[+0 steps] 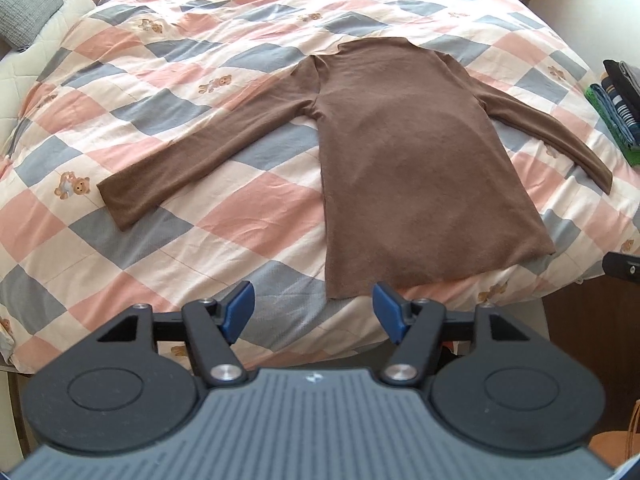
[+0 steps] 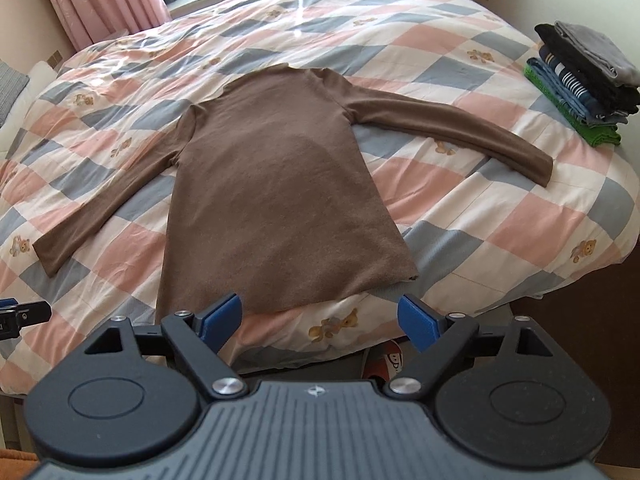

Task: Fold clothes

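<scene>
A brown long-sleeved top (image 1: 404,152) (image 2: 272,184) lies flat on the bed, collar at the far end, hem toward me, both sleeves spread out to the sides. My left gripper (image 1: 314,312) hovers open just short of the hem's left corner, nothing between its blue pads (image 1: 239,312). My right gripper (image 2: 320,320) is open too, in front of the hem near its right corner, and holds nothing. The tip of the left gripper (image 2: 20,314) shows at the left edge of the right wrist view, and the right one (image 1: 624,266) at the right edge of the left wrist view.
The bed has a pink, grey and cream checked quilt (image 1: 168,208) (image 2: 500,216) with teddy bears. A stack of folded clothes (image 2: 584,76) (image 1: 620,108) sits at its right edge. Pillows (image 1: 28,4) lie at the far left, pink curtains (image 2: 100,0) behind.
</scene>
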A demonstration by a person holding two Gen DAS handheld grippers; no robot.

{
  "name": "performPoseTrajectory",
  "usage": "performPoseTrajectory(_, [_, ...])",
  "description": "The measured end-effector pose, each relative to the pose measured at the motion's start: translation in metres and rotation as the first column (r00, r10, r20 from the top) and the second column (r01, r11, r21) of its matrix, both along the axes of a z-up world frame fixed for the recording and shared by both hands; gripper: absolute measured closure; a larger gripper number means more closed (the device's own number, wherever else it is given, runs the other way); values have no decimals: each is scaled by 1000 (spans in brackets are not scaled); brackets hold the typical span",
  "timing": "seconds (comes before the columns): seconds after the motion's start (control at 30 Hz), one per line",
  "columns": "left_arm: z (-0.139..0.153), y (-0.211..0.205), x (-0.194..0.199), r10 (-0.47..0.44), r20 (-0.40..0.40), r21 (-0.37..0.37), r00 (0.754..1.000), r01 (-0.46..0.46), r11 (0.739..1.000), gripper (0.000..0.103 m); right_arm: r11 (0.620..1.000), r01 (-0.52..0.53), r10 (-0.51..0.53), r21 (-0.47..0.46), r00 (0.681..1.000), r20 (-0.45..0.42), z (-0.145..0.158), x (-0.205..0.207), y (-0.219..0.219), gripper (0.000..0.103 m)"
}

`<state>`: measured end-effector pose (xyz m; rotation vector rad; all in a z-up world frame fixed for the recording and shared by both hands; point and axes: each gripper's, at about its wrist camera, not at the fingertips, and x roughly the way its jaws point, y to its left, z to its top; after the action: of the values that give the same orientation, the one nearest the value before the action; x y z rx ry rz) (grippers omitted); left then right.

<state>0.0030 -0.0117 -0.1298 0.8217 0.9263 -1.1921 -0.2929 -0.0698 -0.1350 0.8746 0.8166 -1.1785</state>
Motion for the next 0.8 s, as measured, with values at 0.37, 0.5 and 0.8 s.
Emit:
performPoseTrajectory(0.37, [-6,-20,-10,-11,-6,28,1000,11,1000,39,1000,5,-6,31,1000,22,-7,-13,-15,13])
performPoseTrajectory(0.5, [-16,-42,-8,24,-91,27,996,-21,999,36,999,7,-9,49,1000,27,-13,-21,-39,13])
performPoseTrajectory(0.8, [-64,-101,34,358,-280,82,891,-350,933,36,990,-84,81,110,996,36,-37,-30,-137,13])
